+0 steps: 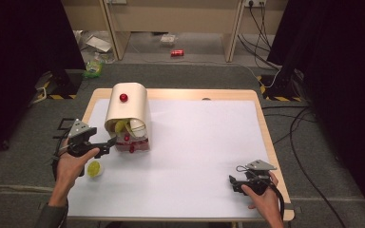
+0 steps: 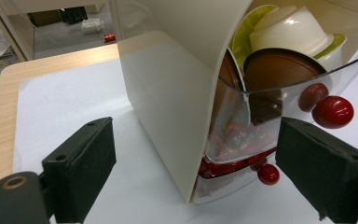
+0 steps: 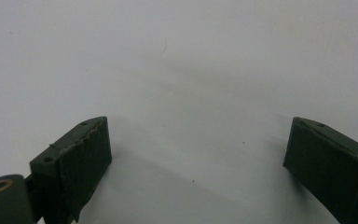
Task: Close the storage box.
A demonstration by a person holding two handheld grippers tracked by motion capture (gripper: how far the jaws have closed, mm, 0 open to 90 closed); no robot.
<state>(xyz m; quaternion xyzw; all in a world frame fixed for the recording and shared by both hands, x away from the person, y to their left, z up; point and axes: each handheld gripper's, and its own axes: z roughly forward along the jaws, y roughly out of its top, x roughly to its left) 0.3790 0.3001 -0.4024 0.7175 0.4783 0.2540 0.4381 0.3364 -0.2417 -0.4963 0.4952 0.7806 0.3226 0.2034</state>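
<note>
White-covered table, left edge: bread bin (image 1: 127, 111) with roll-top part raised, bowls inside.
Left gripper (image 1: 108, 142), jaws spread, sat at its red knob (image 2: 332, 112); next, likely pinch it. Right gripper (image 1: 234, 183) idle, jaws apart.

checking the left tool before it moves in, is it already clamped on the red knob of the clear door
No, in the left gripper view the left tool stands wide open, with the red knob apart from both jaws.
</note>
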